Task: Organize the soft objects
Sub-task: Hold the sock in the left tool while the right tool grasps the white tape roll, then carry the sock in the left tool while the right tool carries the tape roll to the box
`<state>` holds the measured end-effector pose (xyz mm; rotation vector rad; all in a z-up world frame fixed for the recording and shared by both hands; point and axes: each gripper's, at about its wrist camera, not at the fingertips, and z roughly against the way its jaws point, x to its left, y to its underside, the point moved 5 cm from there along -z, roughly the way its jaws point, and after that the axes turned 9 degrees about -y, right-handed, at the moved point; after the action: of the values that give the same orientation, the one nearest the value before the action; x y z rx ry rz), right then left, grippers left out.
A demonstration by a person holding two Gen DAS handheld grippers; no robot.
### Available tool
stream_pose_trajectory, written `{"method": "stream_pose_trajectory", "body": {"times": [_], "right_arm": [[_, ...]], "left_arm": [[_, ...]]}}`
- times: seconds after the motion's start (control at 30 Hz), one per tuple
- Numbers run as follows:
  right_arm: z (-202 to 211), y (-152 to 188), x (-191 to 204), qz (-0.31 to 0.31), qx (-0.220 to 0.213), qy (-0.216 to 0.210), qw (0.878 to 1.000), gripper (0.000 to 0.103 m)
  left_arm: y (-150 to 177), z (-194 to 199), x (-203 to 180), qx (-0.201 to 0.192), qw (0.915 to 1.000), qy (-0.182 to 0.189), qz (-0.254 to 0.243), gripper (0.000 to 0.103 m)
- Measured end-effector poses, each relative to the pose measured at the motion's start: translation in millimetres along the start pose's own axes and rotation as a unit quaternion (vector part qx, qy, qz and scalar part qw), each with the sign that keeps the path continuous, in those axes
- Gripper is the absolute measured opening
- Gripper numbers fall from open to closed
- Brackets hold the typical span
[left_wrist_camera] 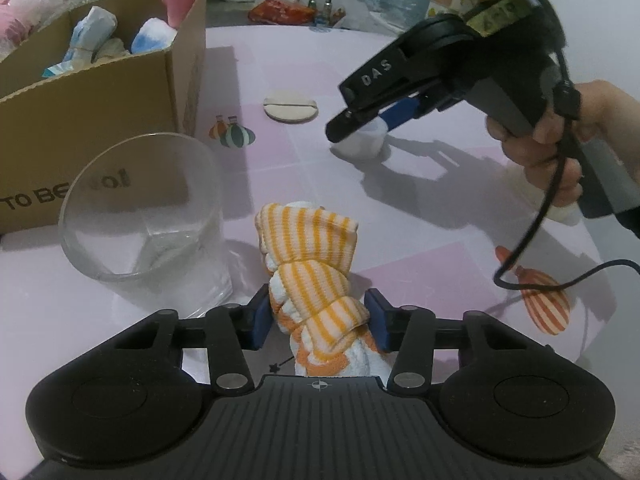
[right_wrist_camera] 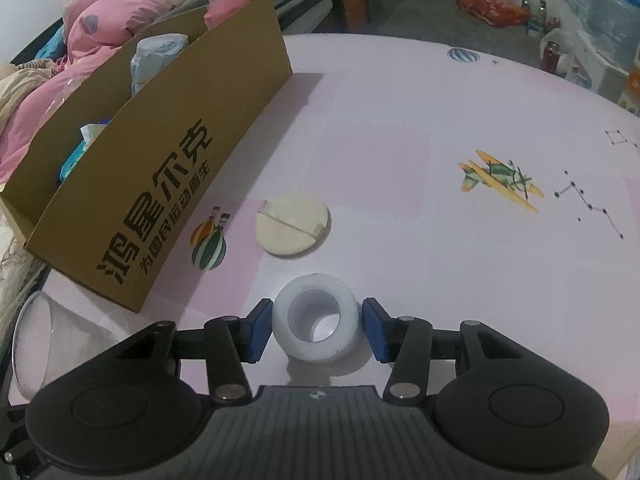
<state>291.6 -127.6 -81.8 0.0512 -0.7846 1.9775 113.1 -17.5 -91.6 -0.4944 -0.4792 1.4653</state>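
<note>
Striped orange-and-white cloth [left_wrist_camera: 316, 280], knotted into a bundle, sits nearest, standing between the blue pads of the left gripper [left_wrist_camera: 318, 322]; the pads press its lower folds, so it looks clamped, probably for carrying to the box. Largest of all is the cardboard box [right_wrist_camera: 168, 184] at the table's [right_wrist_camera: 400, 128] left edge, already stuffed with cloths and so likely the collecting place. Next comes the clear glass [left_wrist_camera: 148, 216], just left of the bundle. Smaller, the round beige puff [right_wrist_camera: 294, 222] lies flat near the box. Smallest, the white ring [right_wrist_camera: 314, 318] rests on the table inside the right gripper [right_wrist_camera: 316, 330], whose spread jaws bracket without squeezing it.
</note>
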Motion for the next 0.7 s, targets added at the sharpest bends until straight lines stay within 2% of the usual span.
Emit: {"method": "stream_pose_trajectory", "body": {"times": [0.23, 0.43, 0.6, 0.7], "right_arm": [[20.8, 21.7, -1.3, -0.021, -0.008, -0.015, 1.000, 0.058], [51.4, 39.7, 12.1, -0.025, -0.022, -0.032, 0.999, 0.058], [85.7, 40.3, 40.7, -0.008, -0.044, -0.059, 0.997, 0.058], [103.8, 30.9, 68.0, 0.017, -0.061, -0.082, 0.995, 0.058]], "left_arm": [[4.6, 9.5, -3.4, -0.007, 0.9999, -0.004, -0.007, 0.044], [8.9, 41.9, -4.8, -0.033, 0.9993, 0.003, -0.015, 0.044], [7.6, 78.2, 9.3, -0.056, 0.9984, 0.010, -0.006, 0.044], [-1.5, 102.0, 25.8, -0.085, 0.9963, -0.003, 0.008, 0.044]]}}
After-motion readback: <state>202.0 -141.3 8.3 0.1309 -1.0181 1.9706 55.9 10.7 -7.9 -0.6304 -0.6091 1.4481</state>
